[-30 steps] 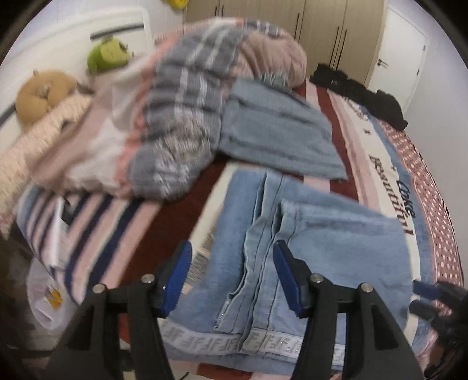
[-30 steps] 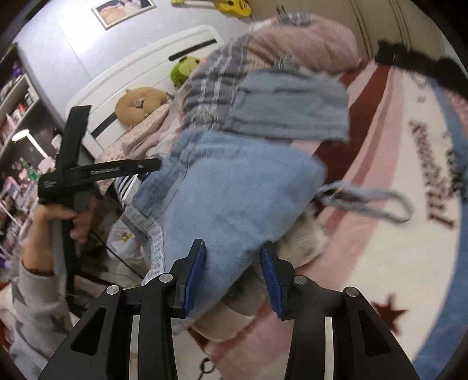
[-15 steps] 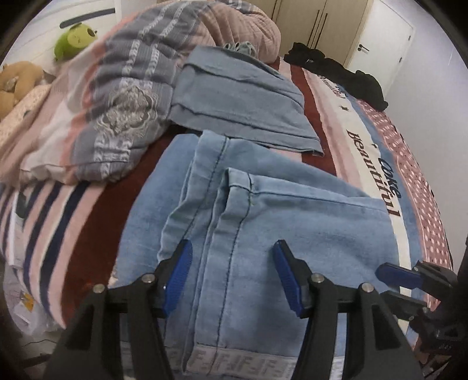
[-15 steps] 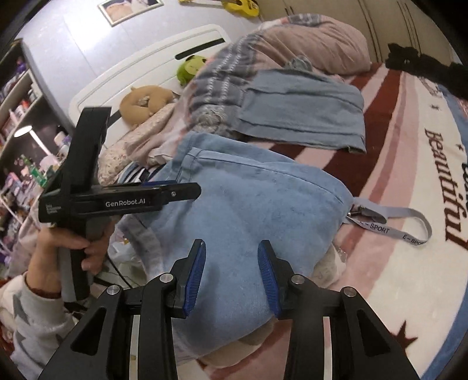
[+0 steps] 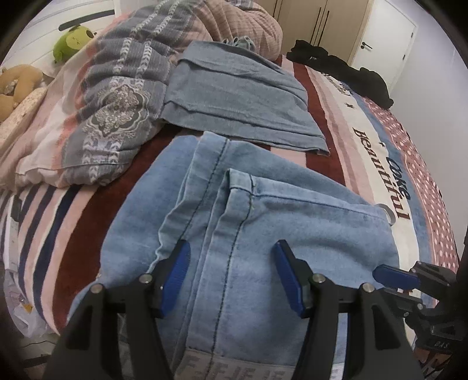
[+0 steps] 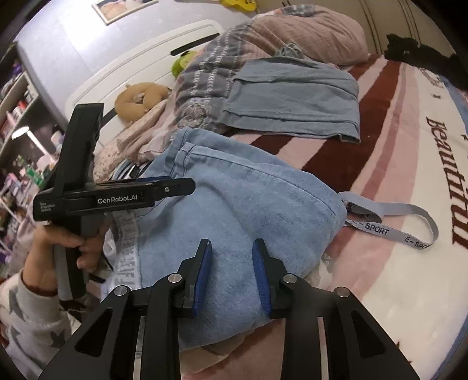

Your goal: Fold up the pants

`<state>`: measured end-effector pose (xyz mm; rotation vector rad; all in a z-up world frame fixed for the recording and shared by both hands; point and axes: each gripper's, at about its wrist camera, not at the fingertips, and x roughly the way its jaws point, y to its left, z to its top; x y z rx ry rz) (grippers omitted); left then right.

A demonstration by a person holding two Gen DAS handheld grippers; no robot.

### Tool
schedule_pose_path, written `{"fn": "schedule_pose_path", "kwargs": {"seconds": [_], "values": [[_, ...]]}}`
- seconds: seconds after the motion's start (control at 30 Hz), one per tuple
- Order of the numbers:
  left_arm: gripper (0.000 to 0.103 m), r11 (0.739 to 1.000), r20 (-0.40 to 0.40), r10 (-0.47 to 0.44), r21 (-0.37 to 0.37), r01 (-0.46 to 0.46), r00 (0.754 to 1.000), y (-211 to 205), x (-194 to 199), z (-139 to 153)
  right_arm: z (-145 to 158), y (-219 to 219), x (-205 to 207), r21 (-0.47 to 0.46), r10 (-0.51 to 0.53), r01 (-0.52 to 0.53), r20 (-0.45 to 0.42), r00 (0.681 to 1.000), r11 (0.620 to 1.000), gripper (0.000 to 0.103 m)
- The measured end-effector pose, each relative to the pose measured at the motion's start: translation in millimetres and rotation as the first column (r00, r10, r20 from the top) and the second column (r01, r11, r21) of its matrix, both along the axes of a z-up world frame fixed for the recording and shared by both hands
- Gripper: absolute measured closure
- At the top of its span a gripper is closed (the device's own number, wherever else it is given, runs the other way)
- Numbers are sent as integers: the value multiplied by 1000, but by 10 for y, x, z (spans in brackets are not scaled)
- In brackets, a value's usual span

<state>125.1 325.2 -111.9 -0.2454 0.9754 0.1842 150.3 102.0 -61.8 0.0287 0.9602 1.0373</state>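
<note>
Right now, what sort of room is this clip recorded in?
Most likely a home bedroom: the jeans lie on a bed's striped blanket, with a rumpled quilt, plush toys by a white headboard, and wardrobe doors.

I'm working in a home bedroom: a bed with a striped blanket (image 5: pixel 330 122) printed "Beautiful", a bunched quilt (image 5: pixel 117 96), a white headboard (image 6: pixel 140 64) with 2 plush toys (image 6: pixel 140 99) against it, tall wardrobe doors (image 5: pixel 316 20) beyond, a framed picture (image 6: pixel 122 8) on the wall, cluttered shelves (image 6: pixel 17 111) alongside.
</note>
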Motion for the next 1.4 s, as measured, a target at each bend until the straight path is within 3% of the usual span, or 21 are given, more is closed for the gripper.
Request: {"fn": "schedule_pose_path", "kwargs": {"seconds": [0.1, 0.17, 0.47, 0.67, 0.77, 0.83, 0.93, 1.07, 1.23, 1.4], "values": [[36, 1000, -2, 12, 5, -12, 1000, -89, -123, 42, 68, -26, -84, 0, 6, -6, 18, 1000, 1000, 66], [36, 1000, 8, -3, 22, 2, 1000, -188, -212, 73, 113, -39, -159, -16, 12, -11, 42, 999, 1000, 55], [31, 991, 61, -78, 114, 71, 995, -772, -574, 343, 334, -357, -479, -43, 23, -18, 126, 992, 999, 46], [23, 981, 193, -134, 164, 103, 972, -1376, -863, 678, 529, -929, -637, 2, -50, 51, 184, 982, 999, 38], [19, 977, 288, -153, 188, 101, 945, -1707, -1034, 861, 636, -1258, -758, 18, -106, 104, 239, 965, 994, 37], [15, 975, 368, -165, 198, 97, 915, -1922, -1174, 981, 716, -1547, -856, 41, -158, 153, 279, 947, 987, 35], [10, 979, 476, -163, 184, 83, 864, -2197, -1374, 1096, 845, -1920, -1023, 68, -226, 216, 364, 904, 974, 20], [4, 978, 590, -159, 206, 43, 792, -2518, -1600, 1132, 961, -2367, -1253, 104, -310, 296, 461, 832, 950, 9], [3, 976, 620, -166, 213, 39, 767, -2775, -1691, 1083, 969, -2777, -1497, 136, -376, 361, 525, 764, 923, 1], [3, 974, 626, -186, 221, 57, 757, -2937, -1760, 1069, 912, -3001, -1586, 138, -417, 410, 529, 739, 902, 1]]}}
